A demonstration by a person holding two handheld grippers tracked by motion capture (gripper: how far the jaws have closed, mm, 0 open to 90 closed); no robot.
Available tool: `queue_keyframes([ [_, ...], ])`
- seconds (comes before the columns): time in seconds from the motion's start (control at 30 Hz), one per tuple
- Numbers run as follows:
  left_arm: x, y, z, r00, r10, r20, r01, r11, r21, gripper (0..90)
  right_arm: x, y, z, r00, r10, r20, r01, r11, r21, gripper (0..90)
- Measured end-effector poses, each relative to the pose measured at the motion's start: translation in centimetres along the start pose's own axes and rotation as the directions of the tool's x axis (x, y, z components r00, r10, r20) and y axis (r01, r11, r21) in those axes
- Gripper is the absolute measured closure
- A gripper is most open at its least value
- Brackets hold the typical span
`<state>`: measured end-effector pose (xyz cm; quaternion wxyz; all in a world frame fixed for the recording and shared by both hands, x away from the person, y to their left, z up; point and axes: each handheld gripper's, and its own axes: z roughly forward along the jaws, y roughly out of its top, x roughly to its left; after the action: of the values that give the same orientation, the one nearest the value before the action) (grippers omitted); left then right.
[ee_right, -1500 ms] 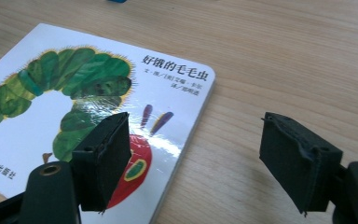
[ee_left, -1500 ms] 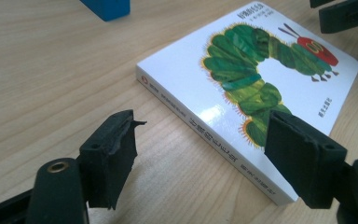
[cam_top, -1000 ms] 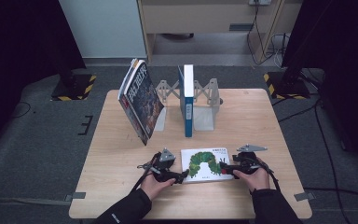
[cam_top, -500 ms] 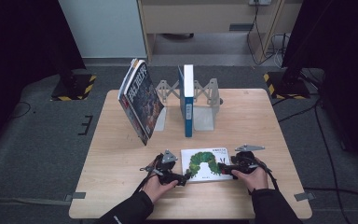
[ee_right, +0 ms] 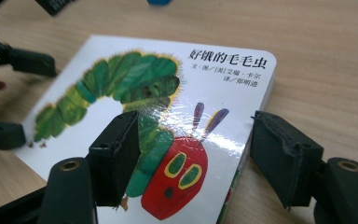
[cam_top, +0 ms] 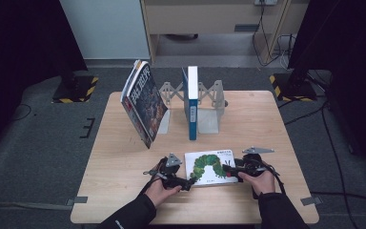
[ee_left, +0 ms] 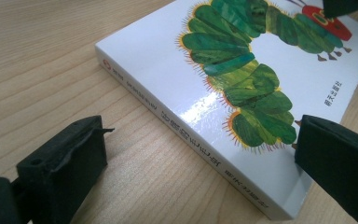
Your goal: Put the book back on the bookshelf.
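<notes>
From the high view, a flat white picture book with a green caterpillar (cam_top: 210, 167) lies on the pale wooden table (cam_top: 124, 191), near its front edge, between the left gripper (cam_top: 190, 182) and right gripper (cam_top: 226, 168).

Left gripper view: jaws wide, one over the cover, having just opened.

Right gripper view: jaws apart, closing, straddling the book's edge.

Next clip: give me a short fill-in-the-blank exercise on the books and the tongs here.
1. The caterpillar book lies ____ on the table.
2. In the rack a blue book stands ____.
3. The caterpillar's head on the cover is ____.
4. The left tongs and the right tongs are both ____, one at each end of the caterpillar book.

Missing words: flat; upright; red; open
</notes>
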<state>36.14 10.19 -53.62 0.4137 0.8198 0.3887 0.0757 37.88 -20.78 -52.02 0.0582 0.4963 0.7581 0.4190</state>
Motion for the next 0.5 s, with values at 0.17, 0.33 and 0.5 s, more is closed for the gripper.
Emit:
queue_keyframes([
  [0.17,0.11,-0.01,-0.01,0.9999,-0.008,0.013,0.008,0.9999,-0.006,1.0,0.08,0.4,-0.62,0.9994,0.01,-0.033,-0.013,0.997,-0.079,34.0],
  [0.33,0.11,-0.03,-0.05,0.9995,-0.014,0.028,0.014,0.9998,-0.014,2.3,0.29,0.68,-0.85,0.9991,0.005,-0.042,-0.009,0.994,-0.108,34.3],
  [0.5,-0.42,-0.06,0.08,0.9971,-0.024,0.072,0.026,0.9994,-0.024,7.0,0.41,0.93,-1.16,0.9977,0.013,-0.066,-0.022,0.988,-0.15,35.1],
])
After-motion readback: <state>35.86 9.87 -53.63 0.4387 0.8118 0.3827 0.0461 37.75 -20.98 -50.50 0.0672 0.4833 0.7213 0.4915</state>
